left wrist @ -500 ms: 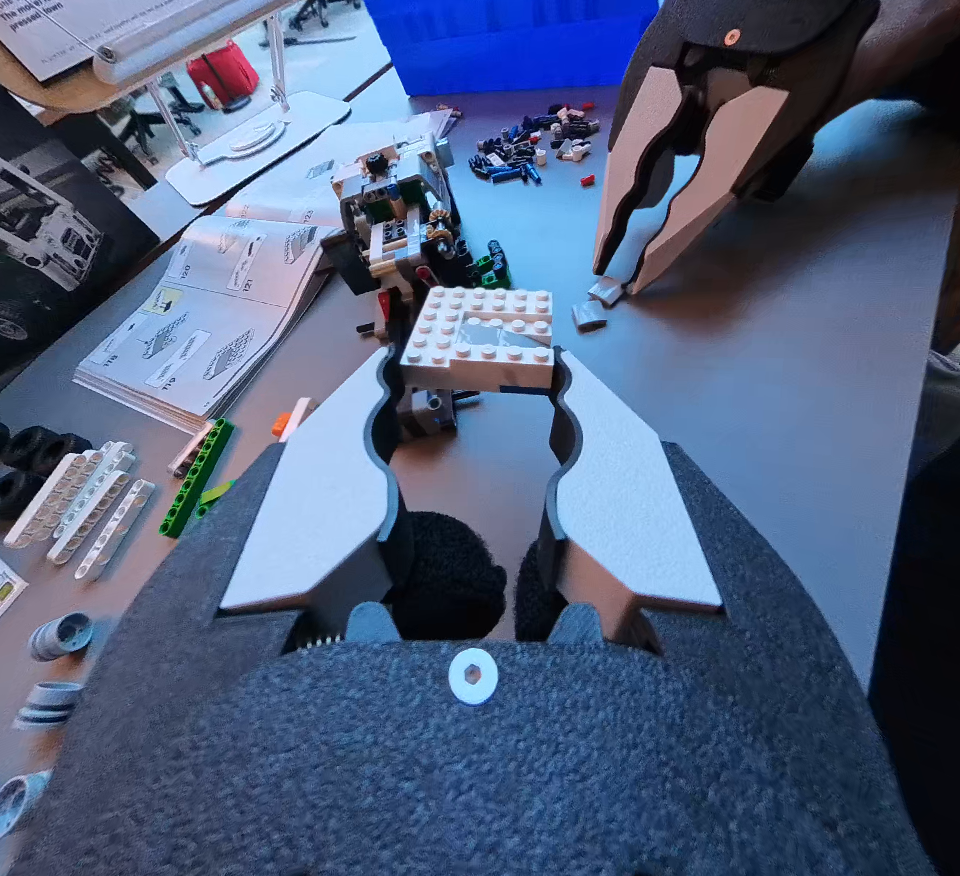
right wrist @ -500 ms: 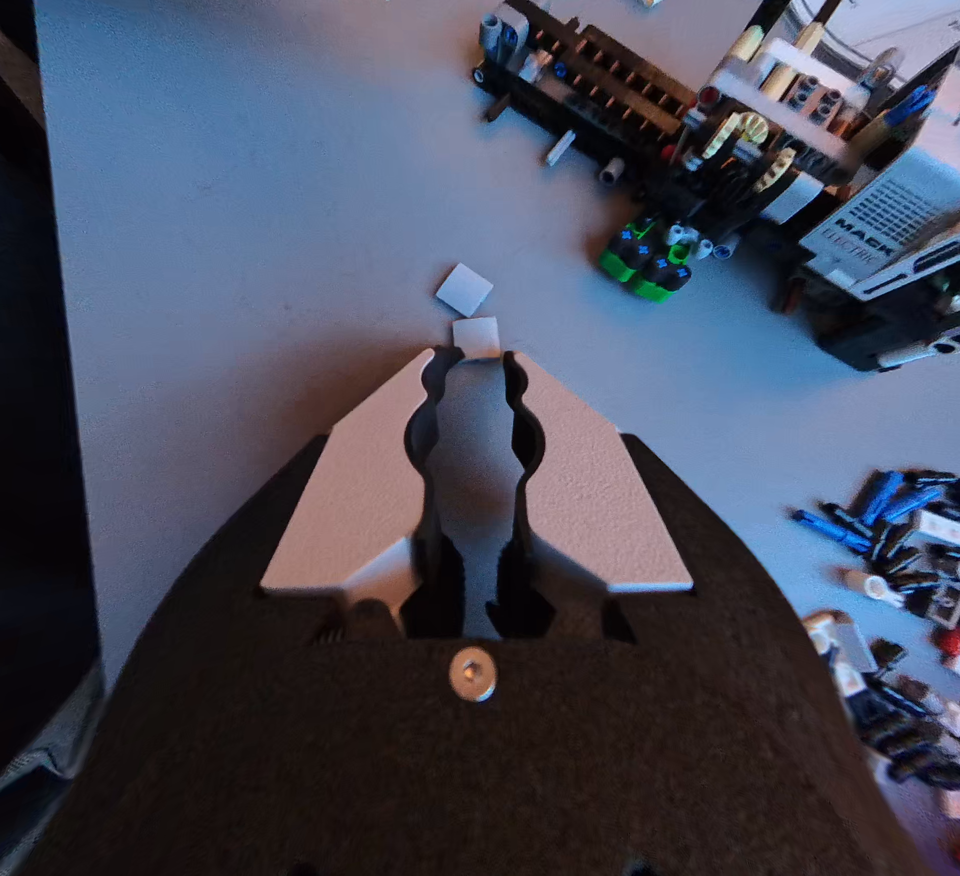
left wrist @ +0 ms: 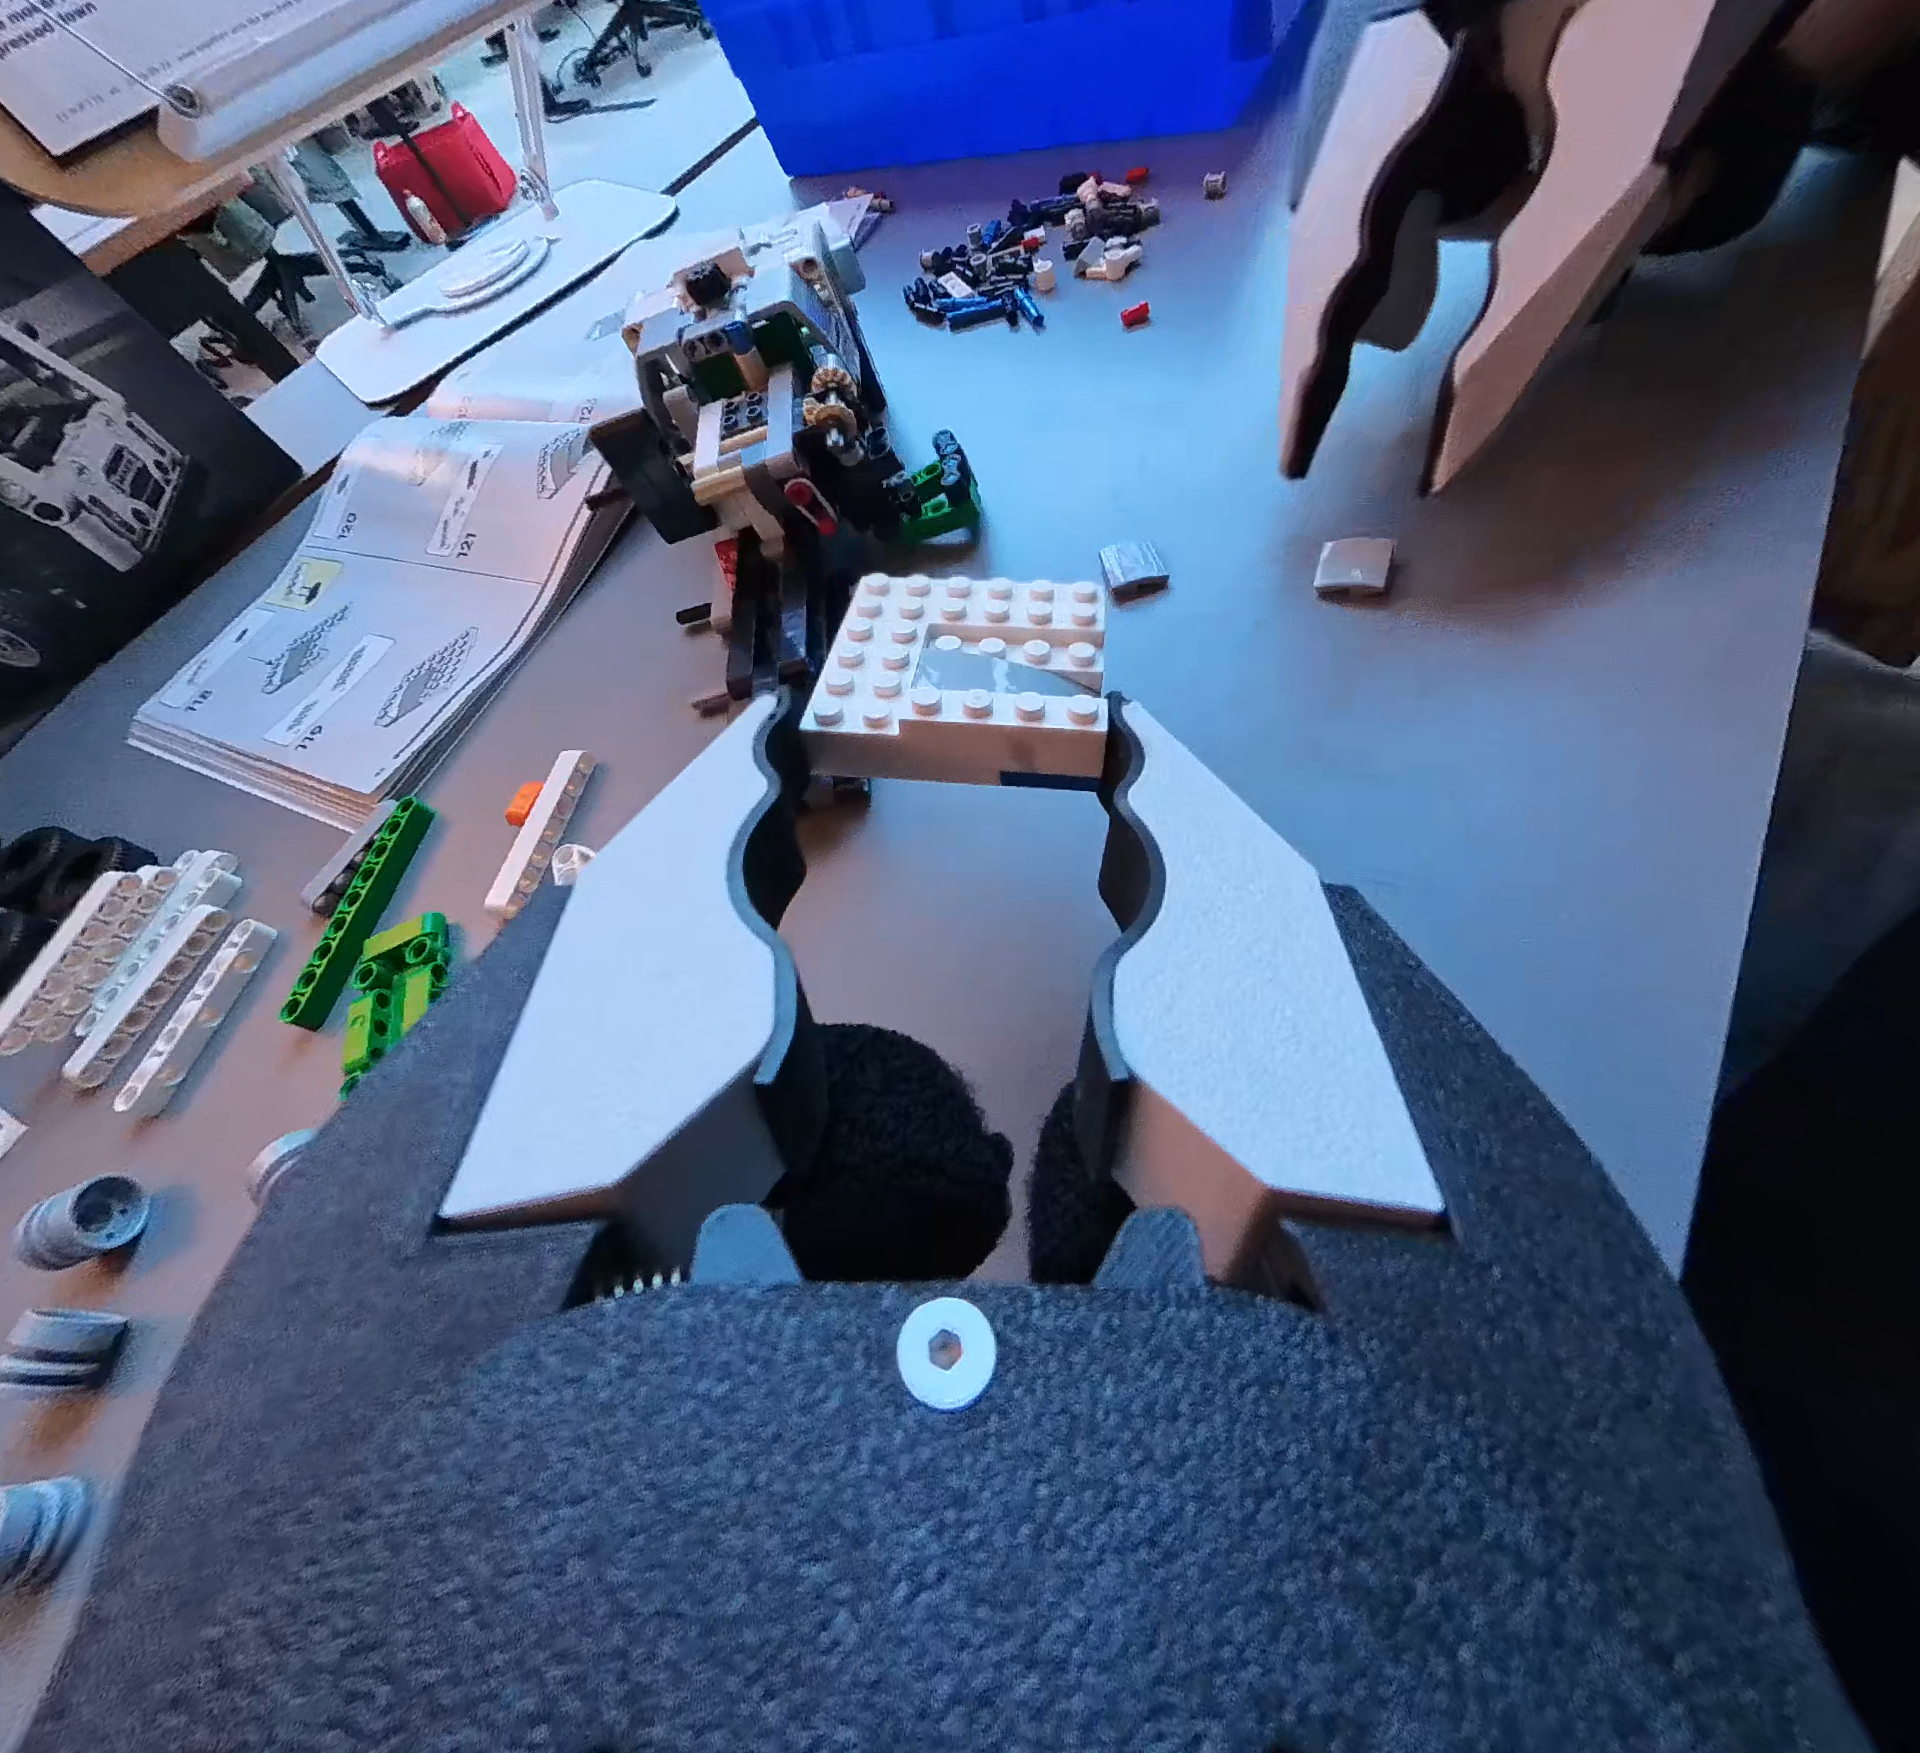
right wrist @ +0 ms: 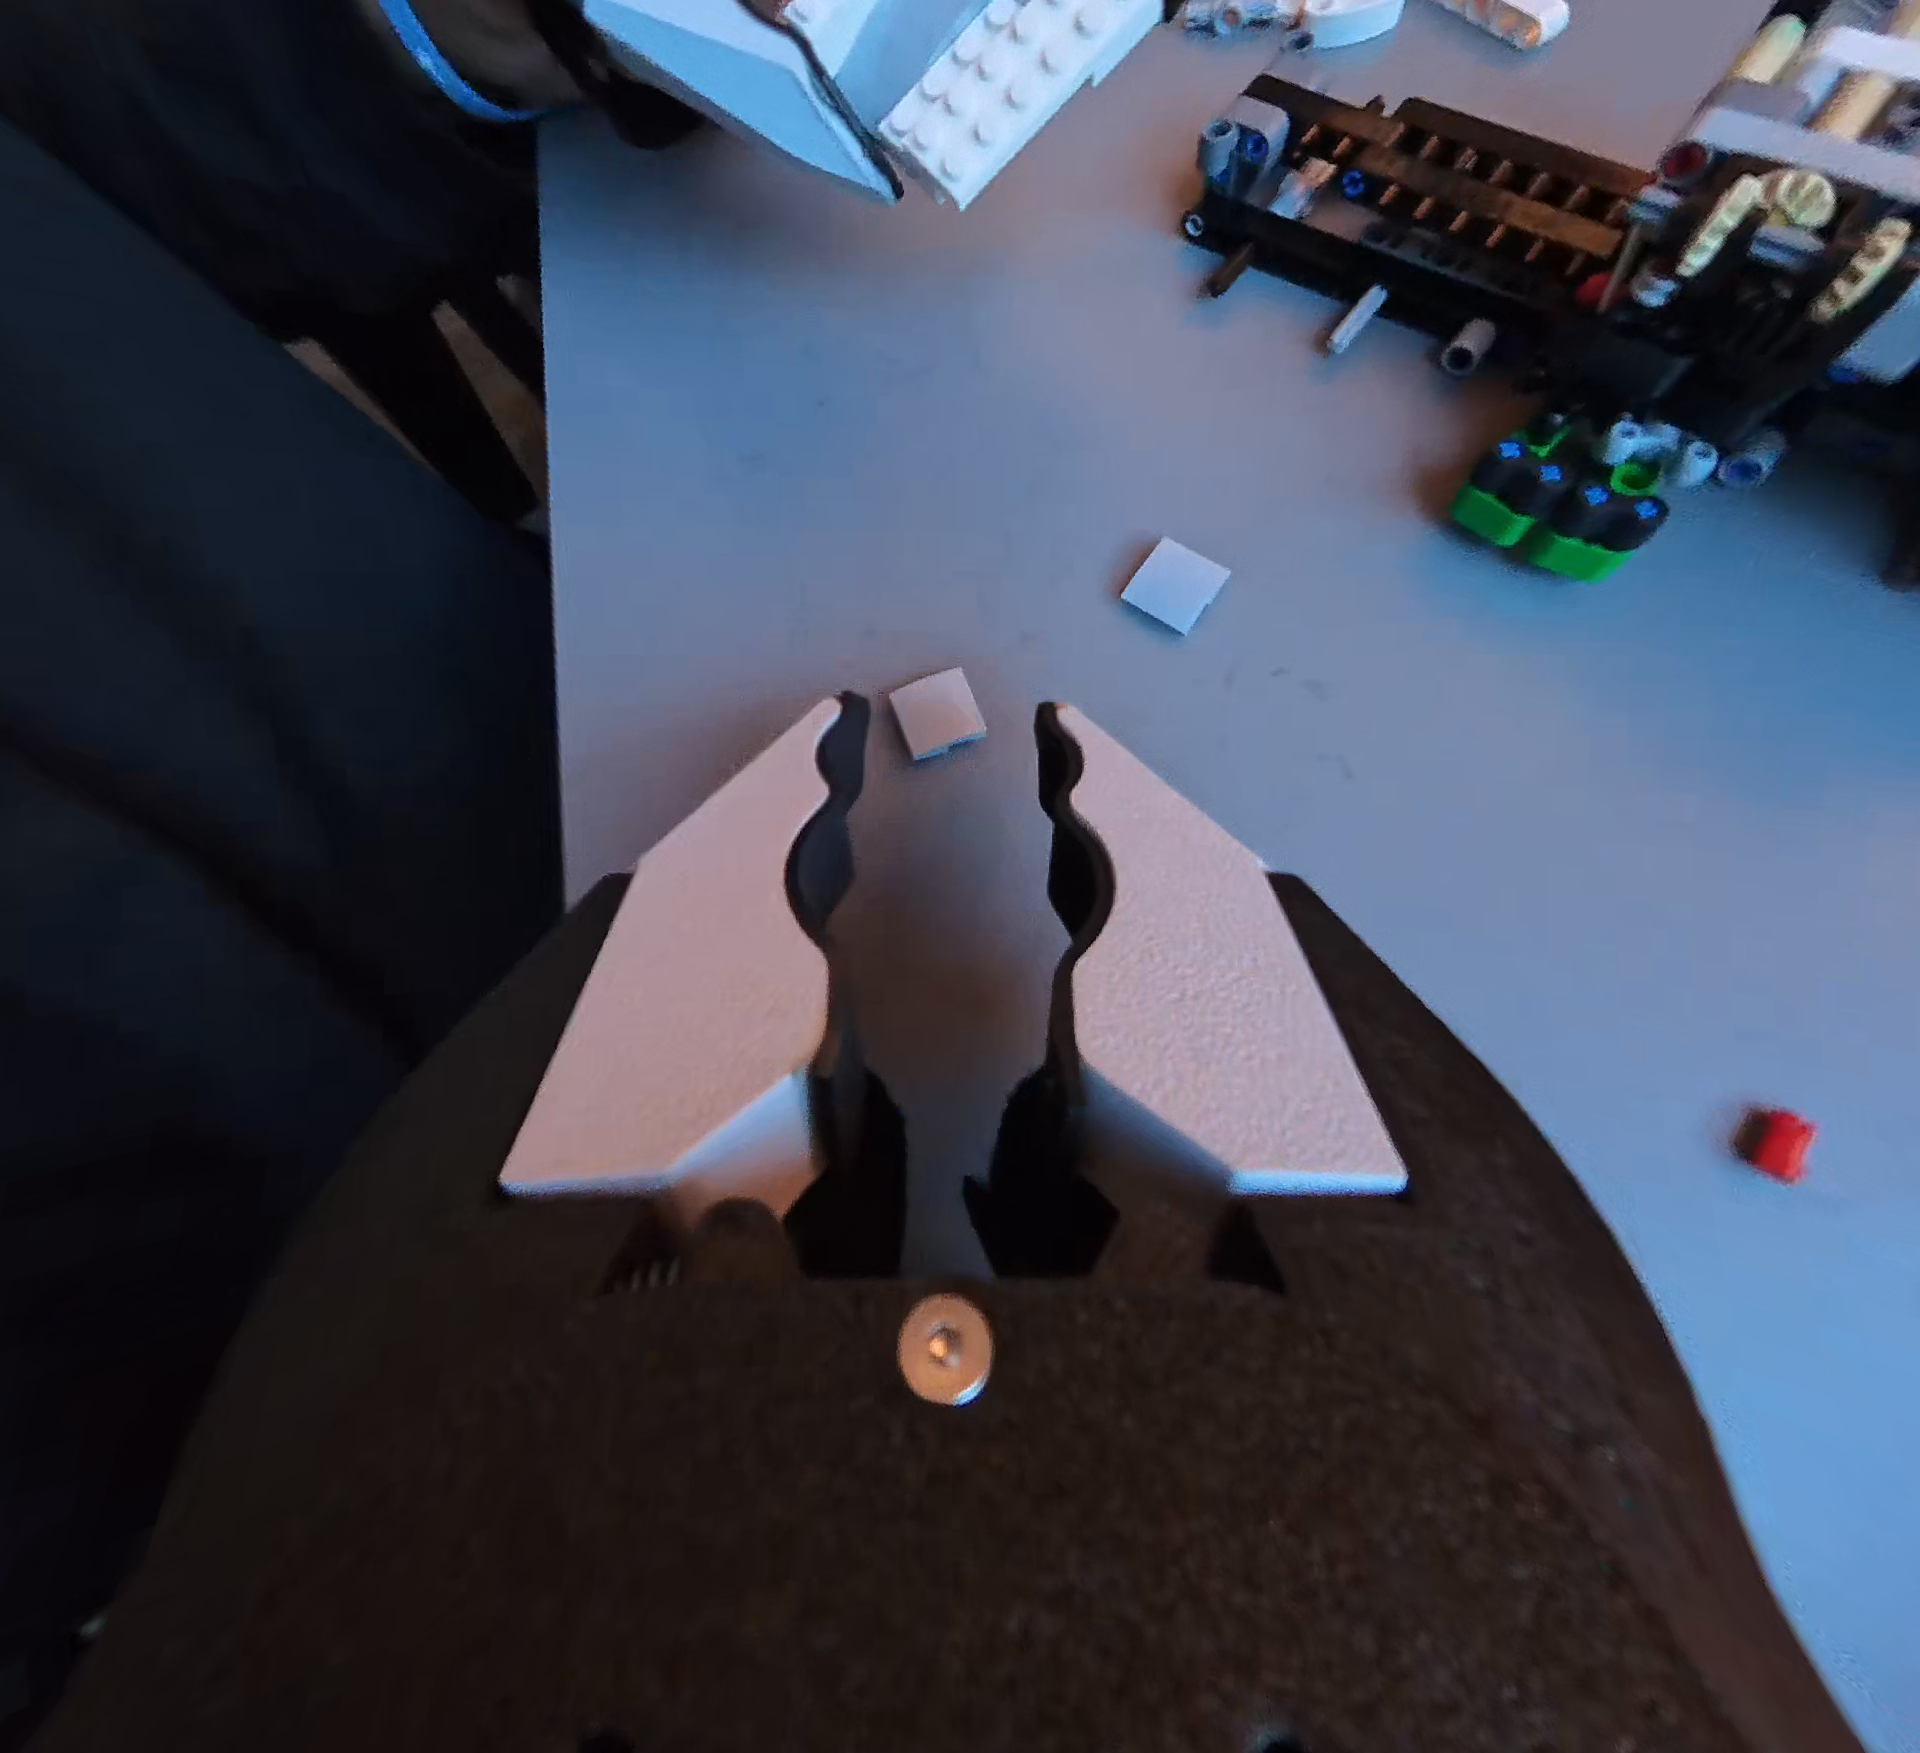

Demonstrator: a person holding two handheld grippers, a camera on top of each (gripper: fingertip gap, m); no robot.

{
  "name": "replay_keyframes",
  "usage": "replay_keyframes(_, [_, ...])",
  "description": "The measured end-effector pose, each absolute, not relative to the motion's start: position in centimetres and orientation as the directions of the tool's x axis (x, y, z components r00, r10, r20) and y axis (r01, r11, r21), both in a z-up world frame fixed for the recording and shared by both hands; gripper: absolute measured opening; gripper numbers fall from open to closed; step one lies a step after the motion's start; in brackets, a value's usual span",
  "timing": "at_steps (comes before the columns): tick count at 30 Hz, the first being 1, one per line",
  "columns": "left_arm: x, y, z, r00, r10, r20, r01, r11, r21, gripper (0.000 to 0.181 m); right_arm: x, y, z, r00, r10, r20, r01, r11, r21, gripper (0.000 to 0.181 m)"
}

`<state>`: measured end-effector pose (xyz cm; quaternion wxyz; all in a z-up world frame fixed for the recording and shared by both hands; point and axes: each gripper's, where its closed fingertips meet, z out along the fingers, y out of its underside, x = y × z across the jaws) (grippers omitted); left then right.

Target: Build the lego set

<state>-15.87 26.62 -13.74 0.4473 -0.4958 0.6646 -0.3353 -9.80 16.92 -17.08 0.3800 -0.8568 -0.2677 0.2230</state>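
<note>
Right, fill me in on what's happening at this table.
A person is building a Lego set with two handheld tongs. The left tongs are shut on a white studded plate assembly, held above the table. The right tongs are open, hovering over a small grey tile. A second tile lies nearby.

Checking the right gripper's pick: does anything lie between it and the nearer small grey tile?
Nothing visible. The right gripper is open, and the grey tile lies on bare table between its fingertips.
</note>
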Motion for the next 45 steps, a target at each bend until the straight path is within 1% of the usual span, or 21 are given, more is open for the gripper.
replay_keyframes(1, [-15.9, 26.7, -13.5, -0.102, -0.964, -0.247, -0.351, 0.267, -0.897, 0.055, -9.7, 16.8, -16.9, 0.785, 0.590, -0.191, 0.252, -0.585, -0.771, 0.033])
replay_keyframes(4, [-16.1, 27.1, -13.0, -0.077, -0.977, -0.199, -0.331, 0.214, -0.919, 0.055, -9.3, 16.6, -17.2, 0.903, 0.409, -0.129, 0.175, -0.627, -0.759, 0.033])
replay_keyframes(6, [-16.2, 27.3, -12.7, -0.063, -0.983, -0.170, -0.318, 0.182, -0.930, 0.055, -9.7, 16.4, -16.9, 0.958, 0.264, -0.115, 0.079, -0.625, -0.777, 0.029])
replay_keyframes(8, [-16.2, 27.4, -12.5, -0.059, -0.986, -0.156, -0.310, 0.167, -0.936, 0.055, -10.0, 16.0, -16.6, 0.984, 0.140, -0.108, 0.000, -0.612, -0.791, 0.029])
replay_keyframes(10, [-16.2, 27.3, -12.6, -0.067, -0.985, -0.159, -0.310, 0.172, -0.935, 0.055, -10.1, 15.8, -16.7, 0.994, 0.061, -0.088, -0.033, -0.610, -0.791, 0.029])
replay_keyframes(18, [-16.3, 25.9, -12.3, -0.103, -0.966, -0.237, -0.287, 0.257, -0.923, 0.055, -10.1, 16.3, -18.0, 0.995, -0.081, -0.061, -0.098, -0.618, -0.780, 0.029])
replay_keyframes(24, [-16.3, 25.1, -12.7, -0.130, -0.959, -0.252, -0.294, 0.280, -0.914, 0.055, -11.2, 16.3, -18.6, 0.992, -0.076, -0.101, -0.126, -0.641, -0.757, 0.030])
replay_keyframes(28, [-16.4, 25.0, -12.7, -0.135, -0.963, -0.233, -0.294, 0.263, -0.919, 0.055, -13.6, 16.6, -18.2, 0.980, 0.000, -0.197, -0.153, -0.632, -0.760, 0.030])
replay_keyframes(31, [-16.3, 25.1, -12.8, -0.137, -0.966, -0.218, -0.298, 0.250, -0.921, 0.055, -13.7, 16.5, -17.6, 0.979, 0.056, -0.194, -0.118, -0.623, -0.773, 0.030])
replay_keyframes(33, [-16.3, 25.1, -12.8, -0.137, -0.968, -0.211, -0.302, 0.244, -0.922, 0.055, -13.1, 16.4, -17.1, 0.980, 0.148, -0.130, -0.012, -0.615, -0.789, 0.030])
replay_keyframes(36, [-16.3, 25.2, -12.9, -0.141, -0.969, -0.202, -0.306, 0.237, -0.922, 0.055, -12.7, 16.2, -16.0, 0.917, 0.398, -0.020, 0.221, -0.551, -0.805, 0.029])
replay_keyframes(38, [-16.2, 25.2, -12.9, -0.145, -0.969, -0.199, -0.308, 0.236, -0.922, 0.055, -12.7, 16.0, -15.5, 0.811, 0.585, 0.032, 0.366, -0.464, -0.807, 0.028])
replay_keyframes(39, [-16.2, 25.1, -12.9, -0.150, -0.968, -0.202, -0.307, 0.240, -0.921, 0.054, -12.2, 16.1, -15.8, 0.756, 0.651, 0.066, 0.439, -0.430, -0.789, 0.026])
replay_keyframes(41, [-16.2, 25.0, -13.0, -0.163, -0.964, -0.210, -0.308, 0.252, -0.917, 0.055, -12.1, 15.9, -16.8, 0.599, 0.798, 0.069, 0.569, -0.363, -0.738, 0.026])
replay_keyframes(43, [-16.2, 24.7, -13.3, -0.178, -0.959, -0.220, -0.317, 0.267, -0.910, 0.055, -12.3, 16.1, -17.5, 0.453, 0.888, 0.085, 0.649, -0.263, -0.714, 0.027])
replay_keyframes(45, [-16.1, 24.5, -13.7, -0.190, -0.953, -0.237, -0.330, 0.290, -0.898, 0.055, -12.1, 16.9, -18.0, 0.357, 0.922, 0.152, 0.703, -0.157, -0.694, 0.026])
